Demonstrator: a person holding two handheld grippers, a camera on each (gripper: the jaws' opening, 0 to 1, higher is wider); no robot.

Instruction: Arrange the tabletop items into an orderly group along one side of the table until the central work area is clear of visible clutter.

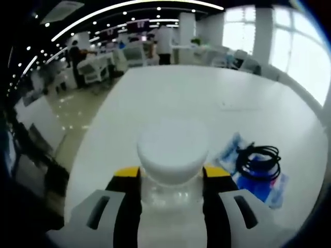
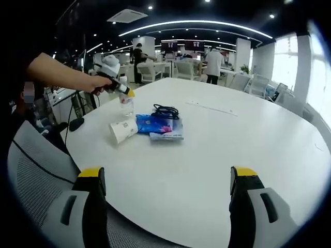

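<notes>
A clear plastic bottle with a white cap (image 1: 173,152) stands on the white table (image 1: 207,98), and my left gripper (image 1: 171,175) is shut on its neck. The right gripper view has the same bottle (image 2: 126,105) near the table's left edge, held by the left gripper (image 2: 121,89) in a person's hand. Beside it a white paper cup (image 2: 123,130) lies on its side. Blue packets (image 2: 155,124) lie next to the cup with a coiled black cable (image 2: 165,110) on top. My right gripper (image 2: 168,173) is open over the near table edge, holding nothing.
A grey mesh chair (image 2: 31,170) stands at the table's near left corner. The cable (image 1: 258,160) and blue packets (image 1: 261,188) lie just right of the bottle. Desks, chairs and people fill the office behind the table.
</notes>
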